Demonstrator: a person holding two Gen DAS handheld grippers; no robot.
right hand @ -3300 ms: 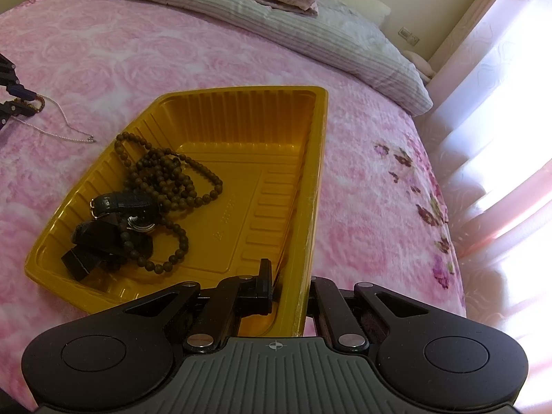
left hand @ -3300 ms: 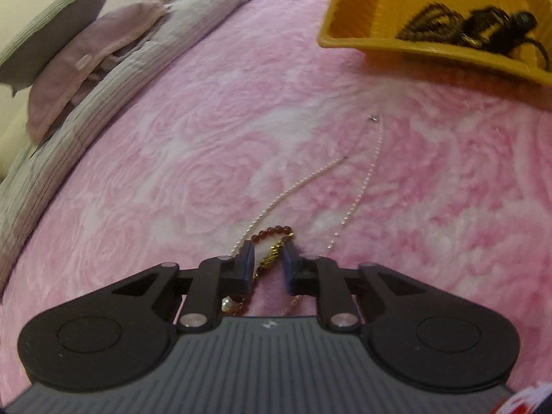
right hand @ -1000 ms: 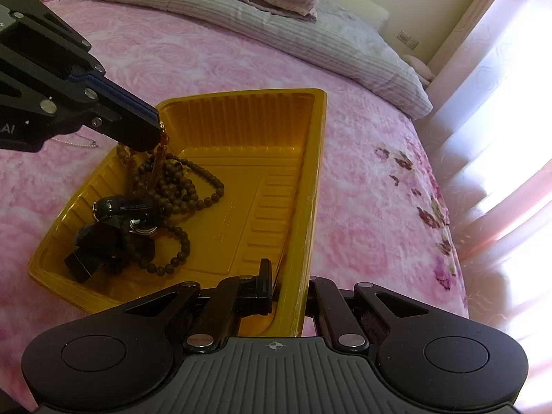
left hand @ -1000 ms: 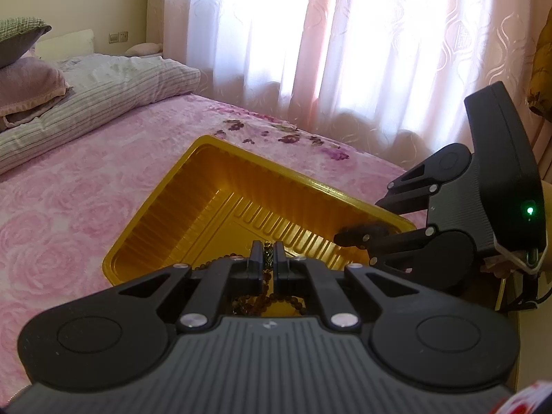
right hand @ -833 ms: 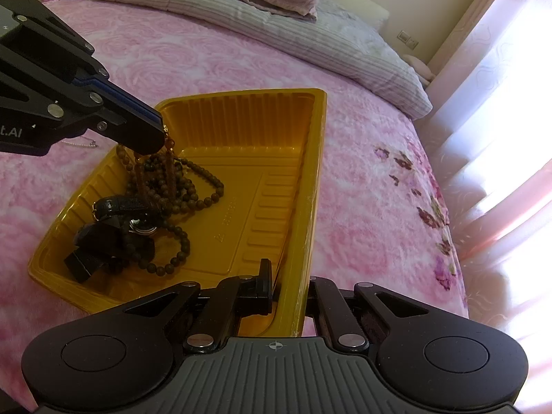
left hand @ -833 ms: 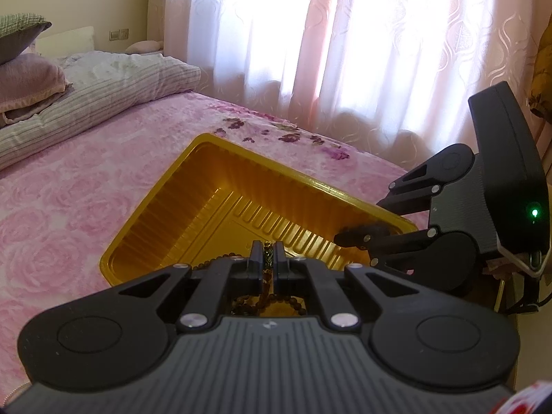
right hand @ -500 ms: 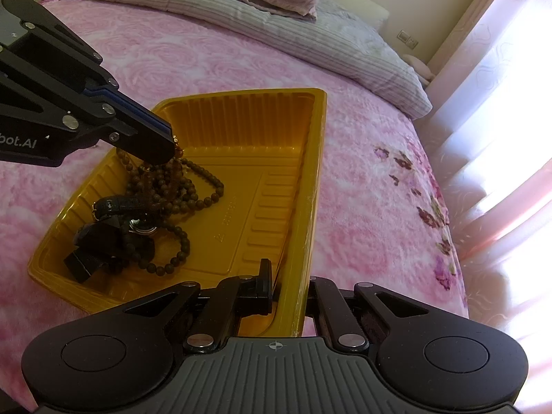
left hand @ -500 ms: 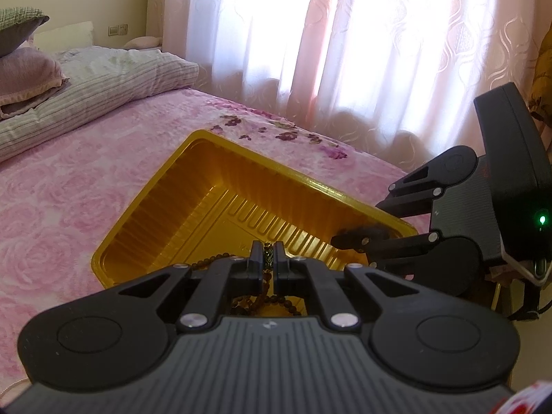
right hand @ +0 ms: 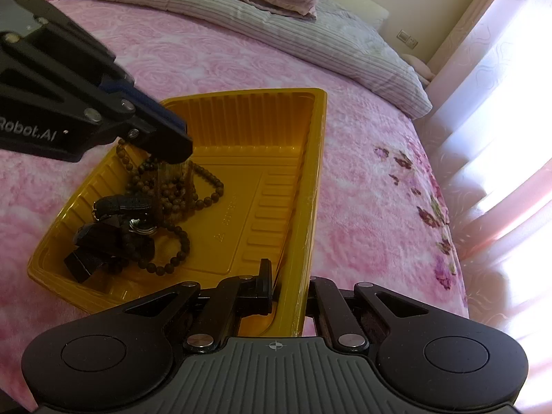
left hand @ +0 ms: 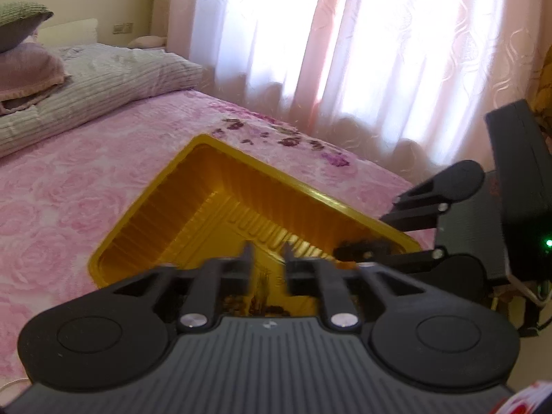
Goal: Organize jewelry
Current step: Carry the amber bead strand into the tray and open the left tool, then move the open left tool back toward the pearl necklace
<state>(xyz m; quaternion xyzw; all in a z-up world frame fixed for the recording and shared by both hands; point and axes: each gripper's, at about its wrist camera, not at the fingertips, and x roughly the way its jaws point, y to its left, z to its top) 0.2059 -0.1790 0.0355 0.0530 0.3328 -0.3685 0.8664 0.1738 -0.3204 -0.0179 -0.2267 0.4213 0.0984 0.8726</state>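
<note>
The left gripper [right hand: 172, 153] hangs over the yellow tray [right hand: 310, 179] on the bed [right hand: 362, 207], jaws just spread; a blurred beaded strand [right hand: 172, 179] drops beneath them onto the dark bead pile [right hand: 165, 203]. The right gripper [right hand: 289, 289] pinches the tray's near rim.

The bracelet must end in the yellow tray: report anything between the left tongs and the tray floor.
Nothing blocks it. The left tongs, jaws just opening with nothing pinched, hang over the yellow tray; the blurred bracelet below meets only the brown bead strand.
</note>
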